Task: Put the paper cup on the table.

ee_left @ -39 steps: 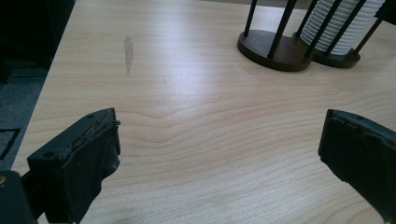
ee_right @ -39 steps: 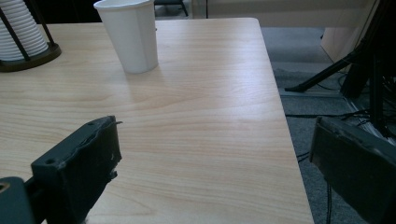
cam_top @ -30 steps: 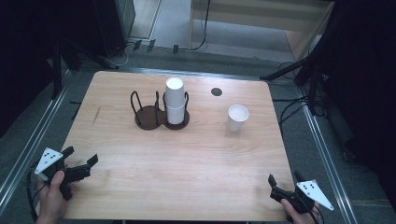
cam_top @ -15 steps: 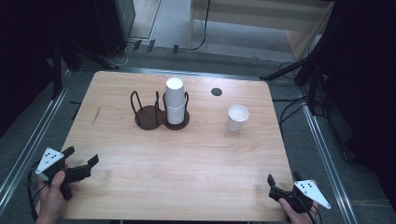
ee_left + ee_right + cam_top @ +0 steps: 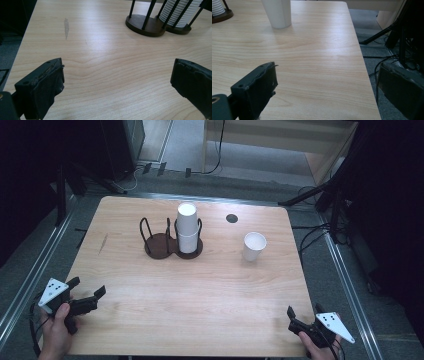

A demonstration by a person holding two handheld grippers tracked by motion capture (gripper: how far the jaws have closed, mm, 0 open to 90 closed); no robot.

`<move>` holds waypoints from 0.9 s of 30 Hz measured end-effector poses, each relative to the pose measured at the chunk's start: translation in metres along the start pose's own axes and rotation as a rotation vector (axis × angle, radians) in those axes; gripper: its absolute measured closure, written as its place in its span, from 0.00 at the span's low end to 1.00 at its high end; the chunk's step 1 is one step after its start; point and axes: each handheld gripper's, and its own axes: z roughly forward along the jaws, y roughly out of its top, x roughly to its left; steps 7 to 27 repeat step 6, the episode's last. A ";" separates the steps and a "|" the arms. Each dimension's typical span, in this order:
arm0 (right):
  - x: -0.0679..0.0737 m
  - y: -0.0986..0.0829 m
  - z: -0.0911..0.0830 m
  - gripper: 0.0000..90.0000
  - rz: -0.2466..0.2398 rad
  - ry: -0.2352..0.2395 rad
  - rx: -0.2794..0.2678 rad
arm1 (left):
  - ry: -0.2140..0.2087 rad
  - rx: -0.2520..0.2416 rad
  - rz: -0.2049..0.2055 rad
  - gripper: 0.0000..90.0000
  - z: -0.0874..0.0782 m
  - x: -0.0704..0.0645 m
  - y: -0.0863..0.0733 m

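On the wooden table (image 5: 200,295), toward its far middle, stands a dark two-ring cup holder (image 5: 171,240), its long axis running left to right; the right ring holds an upright stack of white paper cups (image 5: 186,227). A single white paper cup (image 5: 253,246) stands upright to the right, well apart. At the near corners, the left gripper (image 5: 87,292) and right gripper (image 5: 302,312) both have jaws spread wide, holding nothing. Since the earlier frames, nothing has visibly moved.

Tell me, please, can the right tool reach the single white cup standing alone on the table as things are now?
Probably yes. The right tool is open at the near right corner, and only bare table lies between it and the single white cup.
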 end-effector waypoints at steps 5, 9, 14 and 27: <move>0.000 0.000 0.000 0.02 0.004 -0.001 0.001 | 0.001 0.002 -0.001 0.00 0.000 0.000 0.000; -0.001 0.000 0.000 0.01 0.006 0.001 -0.001 | 0.002 0.003 0.000 0.00 0.000 0.000 0.000; -0.001 0.000 0.000 0.01 0.006 0.001 -0.001 | 0.002 0.003 0.000 0.00 0.000 0.000 0.000; -0.001 0.000 0.000 0.01 0.006 0.001 -0.001 | 0.002 0.003 0.000 0.00 0.000 0.000 0.000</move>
